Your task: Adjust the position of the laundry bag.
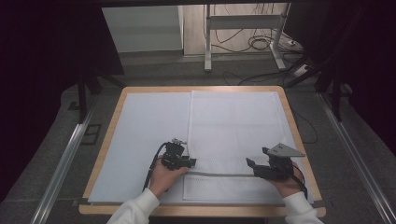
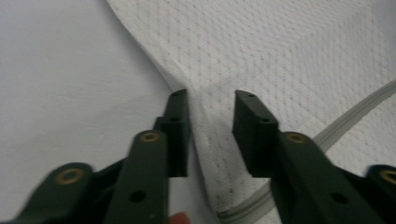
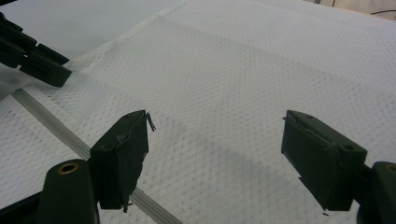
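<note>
Wooden table (image 1: 110,122) filled frame centre, pale sheet (image 1: 149,126) over it. White mesh cloth (image 1: 233,126) lay centre-right, grey zipper band (image 1: 219,174) across its lower part. Left gripper (image 1: 190,162) at cloth's left edge, jaws apart, straddling a raised fold. Right gripper (image 1: 252,166) lower right, jaws wide apart. Best close left squarely on fold before lifting.

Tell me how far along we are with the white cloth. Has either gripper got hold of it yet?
Done: the white cloth lies flat on the table, its grey stripe near the front. In hand: the left gripper is open with its jaws astride the cloth's raised left edge; the right gripper hangs open over the weave. Left: closing on the cloth, then probably a fold.
</note>
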Tool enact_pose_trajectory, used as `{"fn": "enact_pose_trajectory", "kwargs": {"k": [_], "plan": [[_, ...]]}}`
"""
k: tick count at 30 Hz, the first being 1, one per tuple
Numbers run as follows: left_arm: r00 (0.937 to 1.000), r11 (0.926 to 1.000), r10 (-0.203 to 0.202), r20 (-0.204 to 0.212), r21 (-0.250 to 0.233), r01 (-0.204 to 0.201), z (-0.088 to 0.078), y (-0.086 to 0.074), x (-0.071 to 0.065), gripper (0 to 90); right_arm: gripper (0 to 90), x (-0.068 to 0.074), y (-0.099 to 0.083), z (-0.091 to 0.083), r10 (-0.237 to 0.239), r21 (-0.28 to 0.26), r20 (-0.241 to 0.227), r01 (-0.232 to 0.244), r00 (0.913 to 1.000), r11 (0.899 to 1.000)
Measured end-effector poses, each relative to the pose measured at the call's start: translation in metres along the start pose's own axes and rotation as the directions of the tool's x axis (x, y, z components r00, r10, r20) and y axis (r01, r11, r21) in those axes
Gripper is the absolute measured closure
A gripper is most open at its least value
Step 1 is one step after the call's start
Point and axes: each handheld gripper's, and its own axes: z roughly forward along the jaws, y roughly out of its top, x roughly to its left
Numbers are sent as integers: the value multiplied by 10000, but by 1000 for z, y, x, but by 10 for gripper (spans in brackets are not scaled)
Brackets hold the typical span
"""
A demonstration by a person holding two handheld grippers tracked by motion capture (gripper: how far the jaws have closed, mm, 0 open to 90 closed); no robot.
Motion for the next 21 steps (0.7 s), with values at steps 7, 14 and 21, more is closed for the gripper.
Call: {"fn": "enact_pose_trajectory", "kwargs": {"k": [7, 14, 21], "plan": [[9999, 9998, 129, 80, -151, -128, 2, -1, 5, 862, 227, -6, 3, -2, 209, -37, 170, -208, 9996, 9998], [9994, 9995, 273, 195, -141, -270, 2, -1, 6, 891, 227, -19, 7, -9, 621, -95, 512, -617, 9968, 9980], [9993, 9993, 270, 258, -247, -264, 1, -2, 6, 894, 228, -34, 7, -14, 944, 149, 893, -961, 9915, 9953]]}}
